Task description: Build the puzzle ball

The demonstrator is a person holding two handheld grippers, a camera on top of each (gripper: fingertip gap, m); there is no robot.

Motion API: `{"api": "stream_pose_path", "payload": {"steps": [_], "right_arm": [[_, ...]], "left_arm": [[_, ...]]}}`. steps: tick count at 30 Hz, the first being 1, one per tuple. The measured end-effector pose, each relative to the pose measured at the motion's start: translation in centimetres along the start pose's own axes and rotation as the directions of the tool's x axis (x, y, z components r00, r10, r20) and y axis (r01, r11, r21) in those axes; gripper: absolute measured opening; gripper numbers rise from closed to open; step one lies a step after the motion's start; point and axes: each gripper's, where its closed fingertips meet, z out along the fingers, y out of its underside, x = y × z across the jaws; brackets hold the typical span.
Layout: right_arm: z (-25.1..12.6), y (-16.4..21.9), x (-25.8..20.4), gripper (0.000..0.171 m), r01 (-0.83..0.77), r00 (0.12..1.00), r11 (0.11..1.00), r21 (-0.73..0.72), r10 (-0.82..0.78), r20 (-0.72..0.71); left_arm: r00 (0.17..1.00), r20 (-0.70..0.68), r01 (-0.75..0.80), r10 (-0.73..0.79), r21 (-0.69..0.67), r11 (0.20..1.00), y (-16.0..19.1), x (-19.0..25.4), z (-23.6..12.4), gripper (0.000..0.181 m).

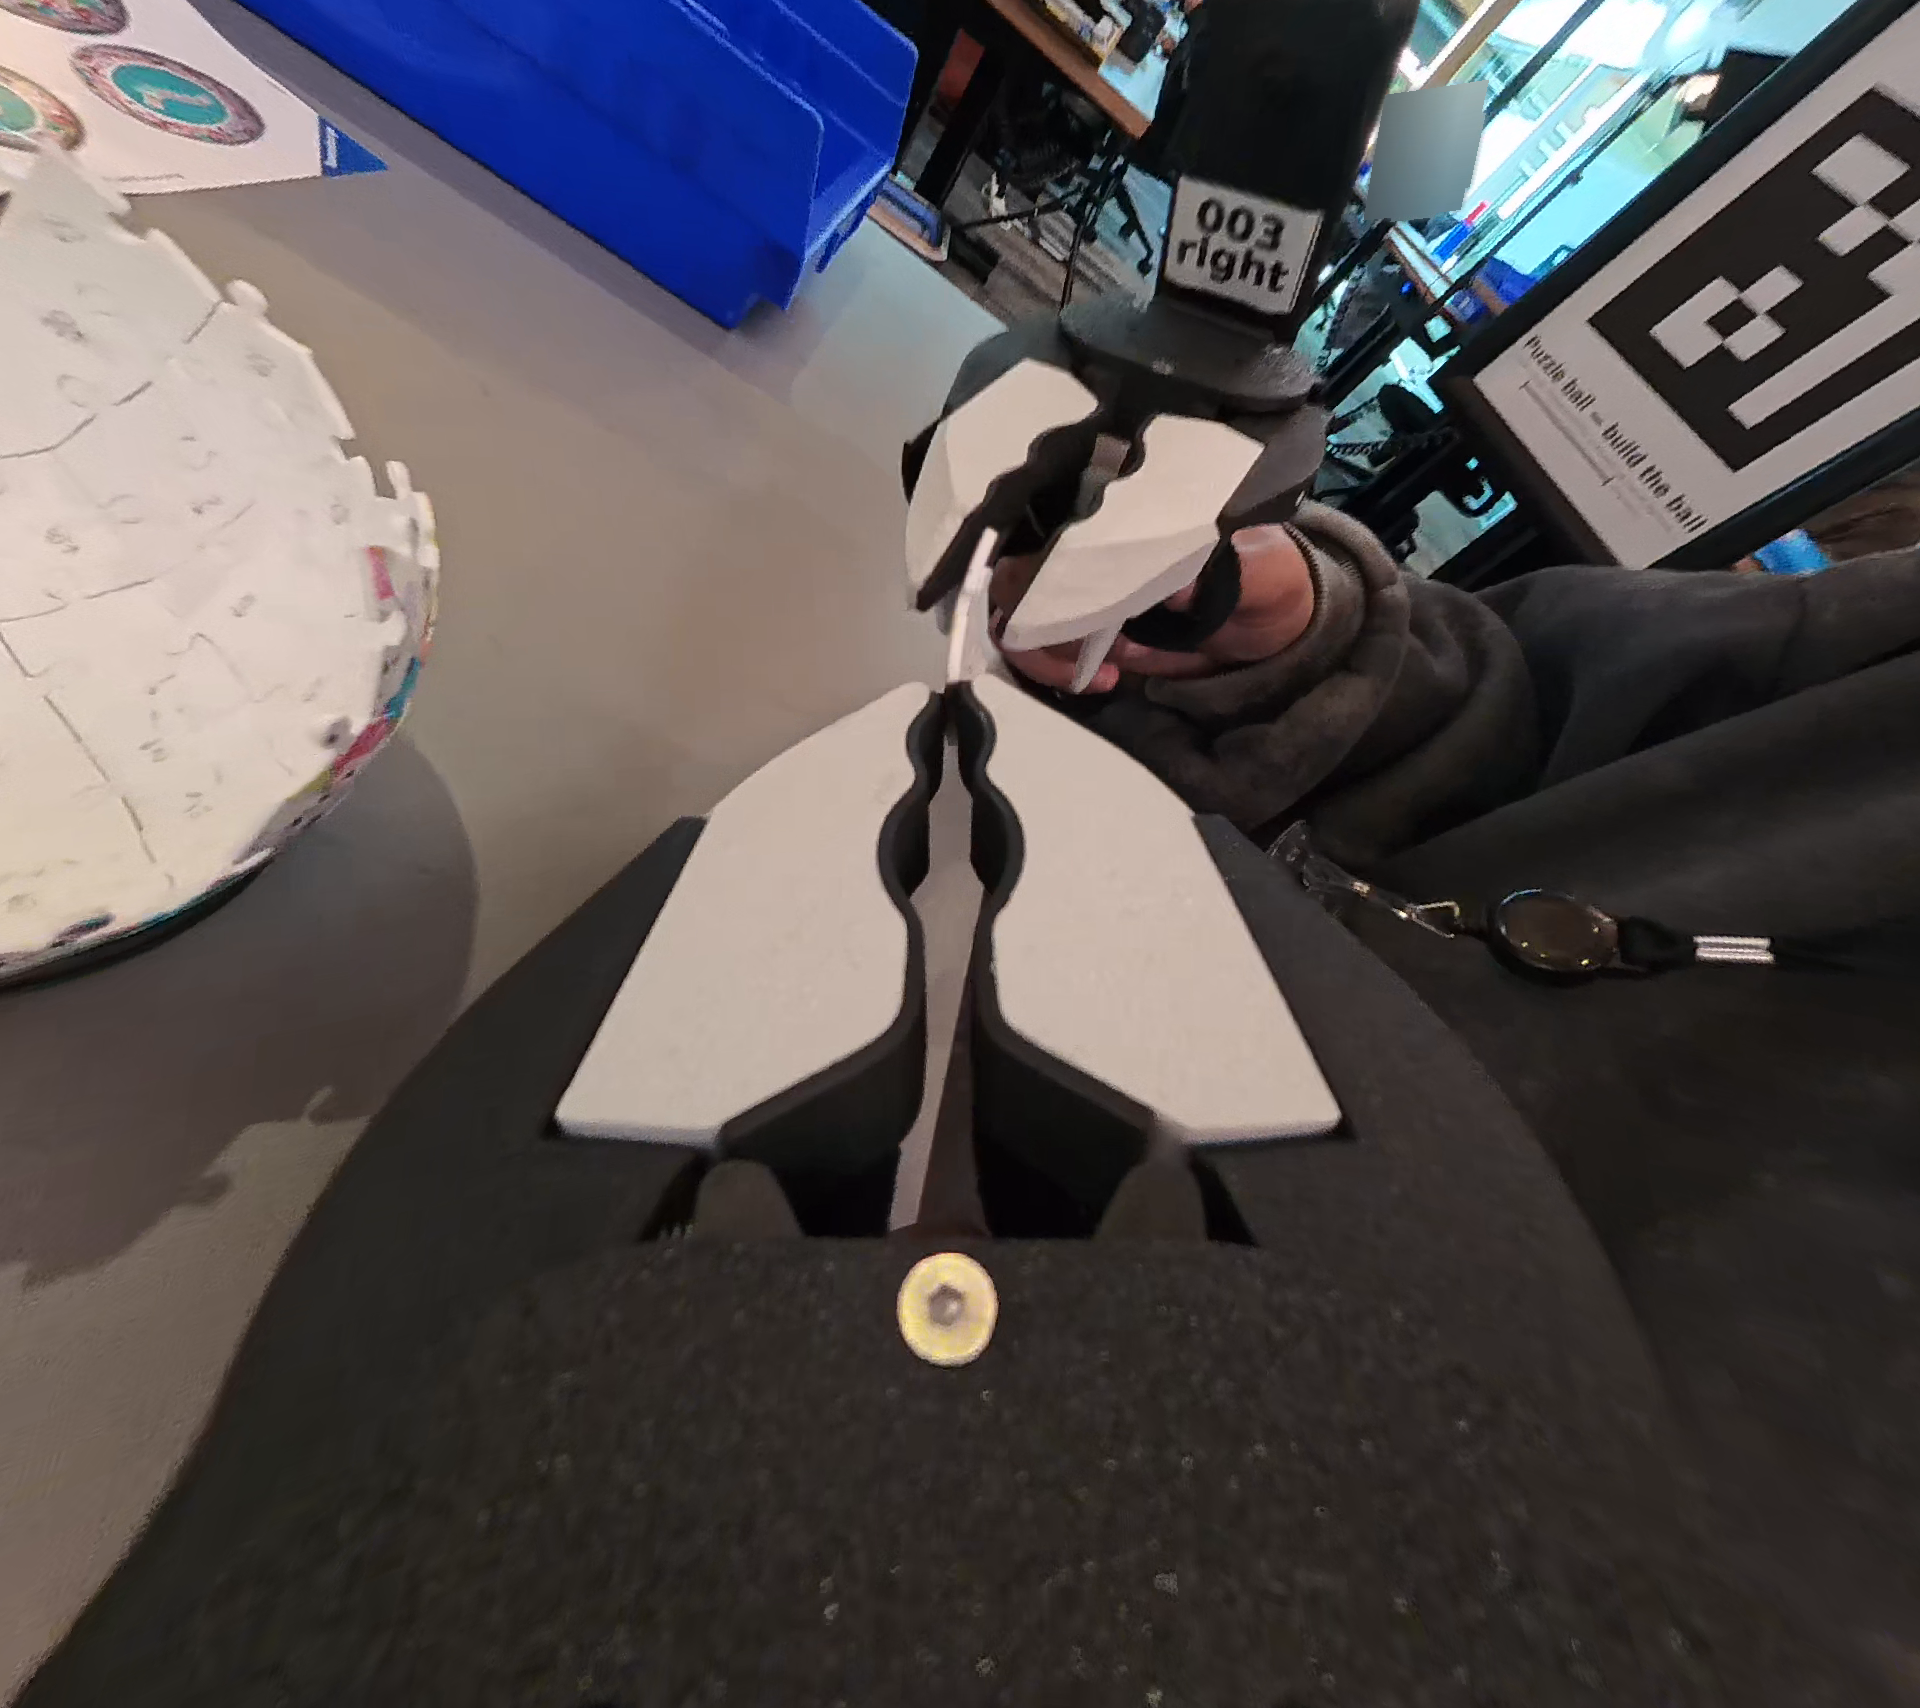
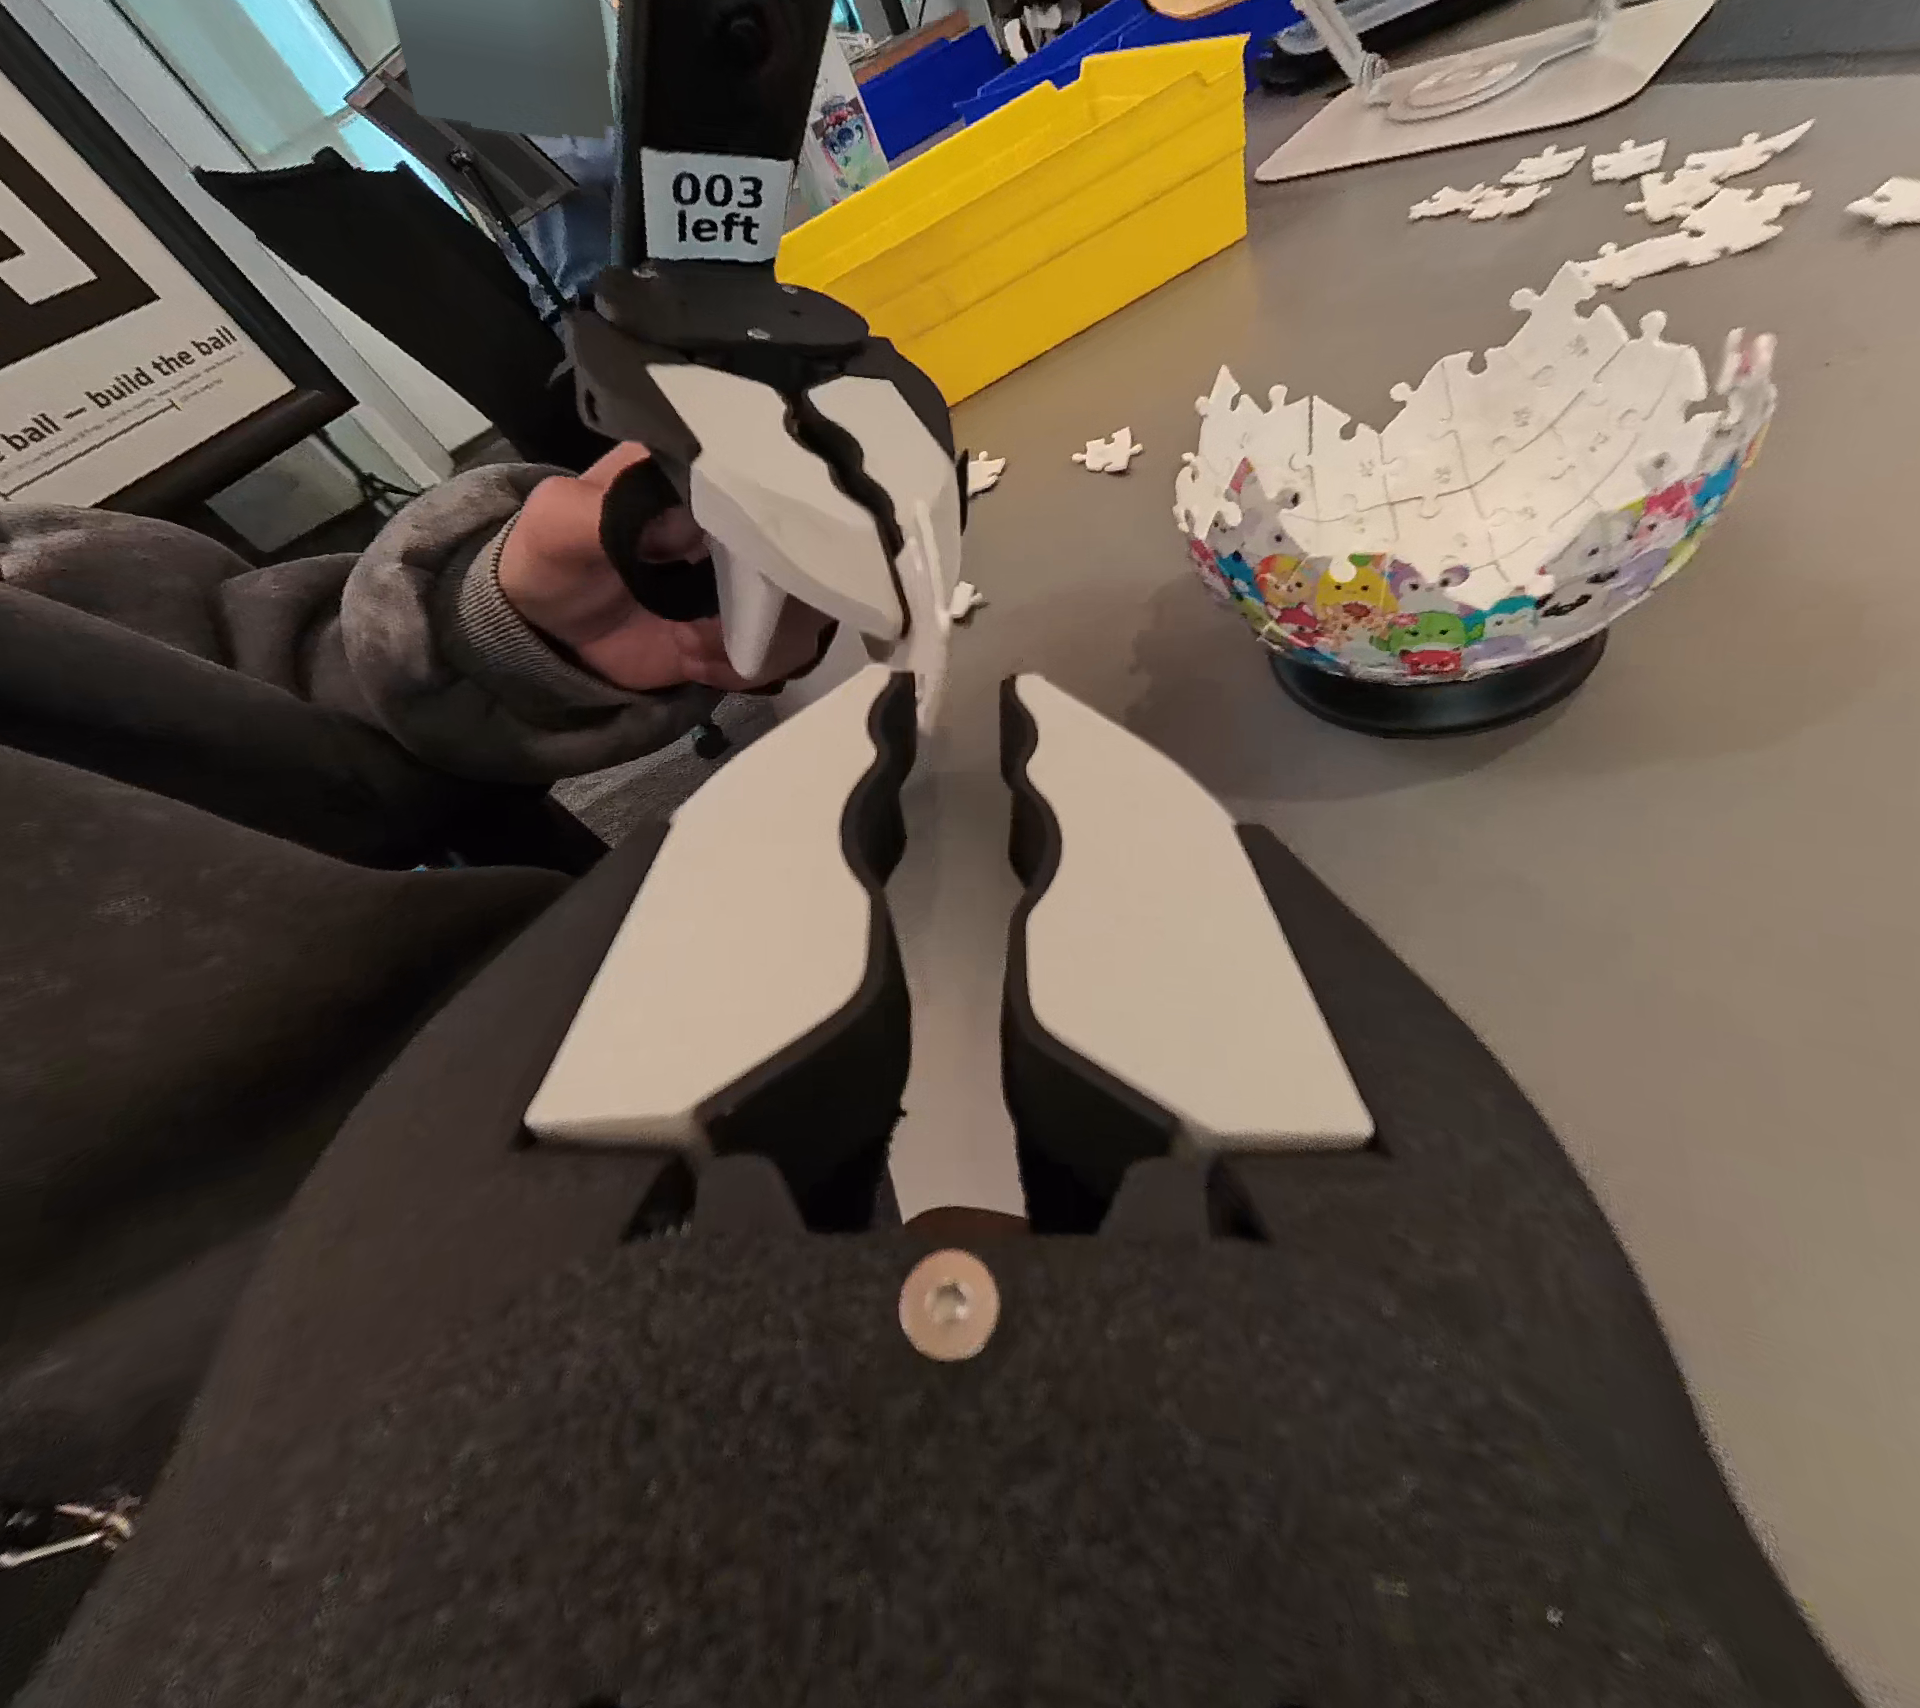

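**Piece held edge-on between my two claws, above the table's near edge**

My left gripper (image 1: 951,702) is clamped on a thin white puzzle piece (image 1: 968,619), which stands edge-on out of its tips. My right gripper (image 2: 961,702) has its fingers apart, with a clear gap between them; the piece's tip (image 2: 928,619) sits just inside the gap, beside the left finger (image 2: 790,879). Whether it touches, I cannot tell. Both claws meet nose to nose over the near edge of the flat grey table (image 2: 1455,931).

The half-built puzzle ball, a jagged-rimmed bowl white inside and printed with colourful cartoon figures outside (image 2: 1475,515), rests on a round black stand (image 2: 1439,692), well apart to my right. Bare tabletop lies between it and my claws. Loose white pieces (image 2: 1683,204) lie beyond it; a yellow plastic bin (image 2: 1039,224) stands behind, and a blue plastic bin (image 1: 499,17) at the far side.
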Motion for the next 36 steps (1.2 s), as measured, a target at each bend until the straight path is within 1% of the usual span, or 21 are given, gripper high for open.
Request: {"api": "stream_pose_path", "payload": {"steps": [4,6,11,15,18,21,25,28,33,36], "right_arm": [[0.7,0.4,-0.6,0.004,0.033,0.999,0.999,-0.024,-0.033,-0.002],[0.6,0.3,-0.7,0.004,0.059,0.998,0.998,-0.025,-0.059,-0.016],[0.7,0.5,-0.3,0.003,0.06,0.998,0.997,-0.046,-0.061,-0.025],[1.0,0.6,-0.2,0.003,0.058,0.998,0.997,-0.056,-0.059,-0.02],[0.9,0.3,-0.3,0.004,0.074,0.997,0.997,-0.035,-0.075,-0.031],[0.6,-0.3,-0.4,0.004,0.08,0.996,0.997,-0.001,-0.08,-0.032],[0.5,-0.9,-0.4,0.006,0.045,0.999,0.998,0.036,-0.045,-0.003],[0.4,-0.9,-0.2,0.0,0.045,0.999,0.998,0.034,-0.044,-0.009],[0.4,-0.8,-0.4,0.004,0.069,0.997,0.997,0.032,-0.068,-0.03],[0.2,-1.0,-0.3,0.003,0.075,0.997,0.997,0.036,-0.074,-0.036]], "left_arm": [[1.0,-0.004,0.005,-0.005,0.007,1.0,0.1,0.2,0.0,0.002],[1.0,0.005,-0.009,0.009,0.004,1.0,0.1,0.3,0.0,0.001],[0.998,0.046,-0.038,0.04,-0.032,0.999,0.6,-0.2,0.2,0.002],[0.997,0.061,-0.041,0.043,-0.036,0.999,0.5,-0.4,0.0,0.002],[0.996,0.069,-0.05,0.052,-0.025,0.998,0.3,-0.2,-0.1,0.001],[0.997,0.065,-0.047,0.048,-0.015,0.999,0.2,-0.1,-0.2,0.001],[0.998,0.056,-0.033,0.034,-0.013,0.999,0.3,-0.3,-0.1,0.002],[0.998,0.048,-0.026,0.026,-0.012,1.0,0.3,-0.2,0.0,0.001],[0.998,0.048,-0.028,0.03,-0.032,0.999,0.8,-0.1,0.3,0.002],[0.999,0.036,-0.019,0.02,-0.021,1.0,0.7,0.0,0.4,0.002]]}}
